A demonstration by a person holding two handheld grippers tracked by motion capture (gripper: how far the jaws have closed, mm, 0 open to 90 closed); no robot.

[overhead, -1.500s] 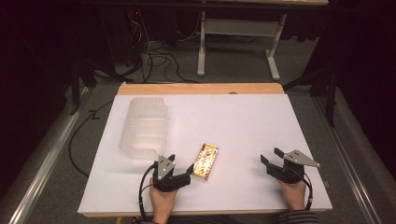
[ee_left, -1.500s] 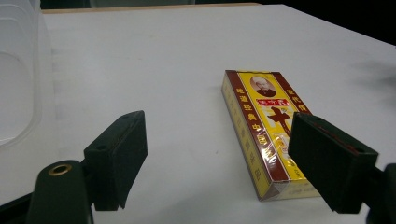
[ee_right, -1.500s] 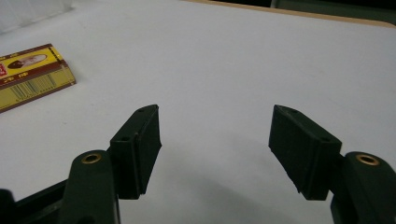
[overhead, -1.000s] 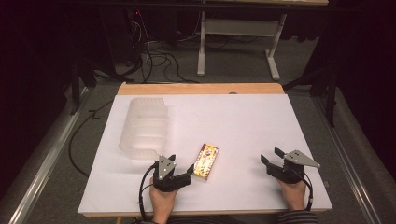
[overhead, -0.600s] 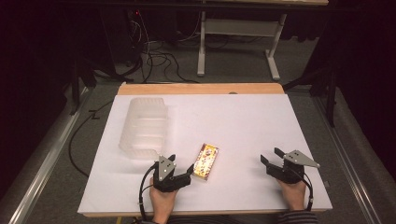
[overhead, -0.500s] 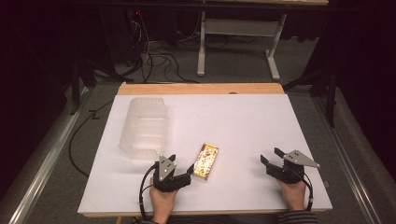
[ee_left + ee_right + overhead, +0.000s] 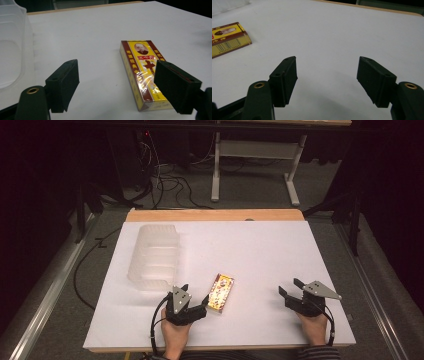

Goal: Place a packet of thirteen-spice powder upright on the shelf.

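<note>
Yellow box [image 7: 142, 75] lies flat on the white surface [image 7: 260, 255], just right of the left gripper [image 7: 192, 301], whose wide fingers have just reopened slightly around nothing. Not yet grasped. Right gripper [image 7: 289, 289] waits, fingers wide.

The left gripper [image 7: 192, 296] is a matt black tool with a grey three-cornered plate on top, dotted with small dark holes, and a black cable looping from its rear past the person's hand. The right gripper [image 7: 288, 288] is the same build, with a like plate and cable, and a striped sleeve cuff [image 7: 320, 353] shows behind its hand. In the gripper views each jaw ends in a thick, blocky black pad on a rounded arm with a brass-coloured ringed hole.
</note>
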